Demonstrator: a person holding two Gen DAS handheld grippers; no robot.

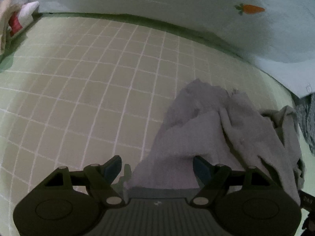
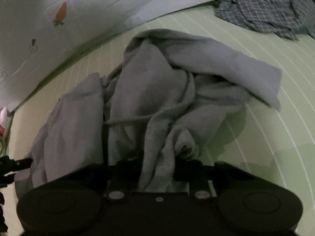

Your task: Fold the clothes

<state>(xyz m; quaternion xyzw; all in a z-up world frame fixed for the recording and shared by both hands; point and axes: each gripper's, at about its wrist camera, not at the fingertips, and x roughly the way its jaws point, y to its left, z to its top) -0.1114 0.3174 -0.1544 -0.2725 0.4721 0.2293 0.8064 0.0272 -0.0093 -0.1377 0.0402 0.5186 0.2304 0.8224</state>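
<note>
Right gripper (image 2: 157, 169) over checked bedsheet (image 2: 275, 118)

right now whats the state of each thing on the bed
grey garment: crumpled in a heap, not folded
left tongs: open, garment edge between the jaws
right tongs: shut on a fold of the grey garment
checked shirt: rumpled, lying apart at the far corner

1. The grey garment (image 2: 157, 82) is soft, matt, fleecy cloth.
2. The green sheet (image 1: 78, 78) is smooth matt fabric.
3. The left gripper (image 1: 157, 169) is matt black plastic with ribbed moulding.
</note>
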